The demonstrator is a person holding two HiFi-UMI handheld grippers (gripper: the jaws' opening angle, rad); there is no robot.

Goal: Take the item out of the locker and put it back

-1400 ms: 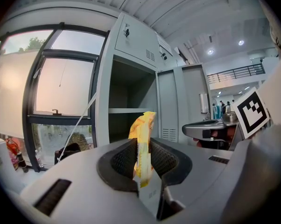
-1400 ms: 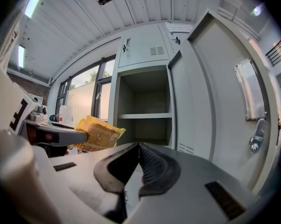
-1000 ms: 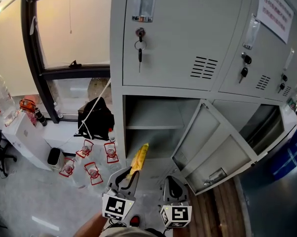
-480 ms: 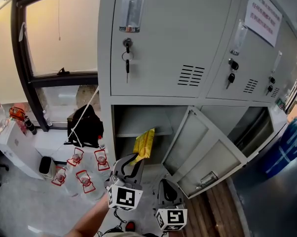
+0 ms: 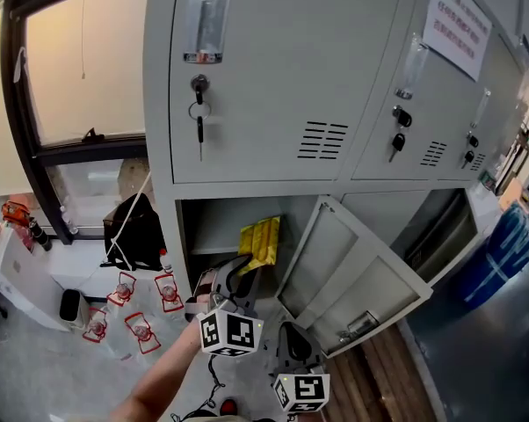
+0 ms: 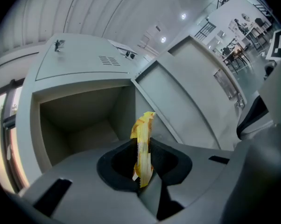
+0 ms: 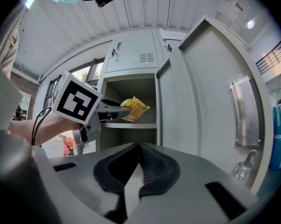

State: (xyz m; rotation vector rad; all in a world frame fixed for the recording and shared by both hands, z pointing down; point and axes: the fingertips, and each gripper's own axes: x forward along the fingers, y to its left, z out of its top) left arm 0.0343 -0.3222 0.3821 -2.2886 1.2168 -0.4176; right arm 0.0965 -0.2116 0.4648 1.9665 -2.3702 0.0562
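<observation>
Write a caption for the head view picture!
The left claw holds a yellow packet at the open locker.

Bright, even daylight from the window [image 5: 80, 69]; sharp centres, fisheye-warped, dark-vignetted edges

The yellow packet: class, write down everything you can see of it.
The yellow packet is a thin, crinkled pouch, plastic or foil by its look, yellow with orange print. The left hand-held gripper pinches its lower end between closed jaws, and the rest sticks out free at the mouth of the open lower locker compartment, above the shelf. Only the jaws appear to touch it.
</observation>
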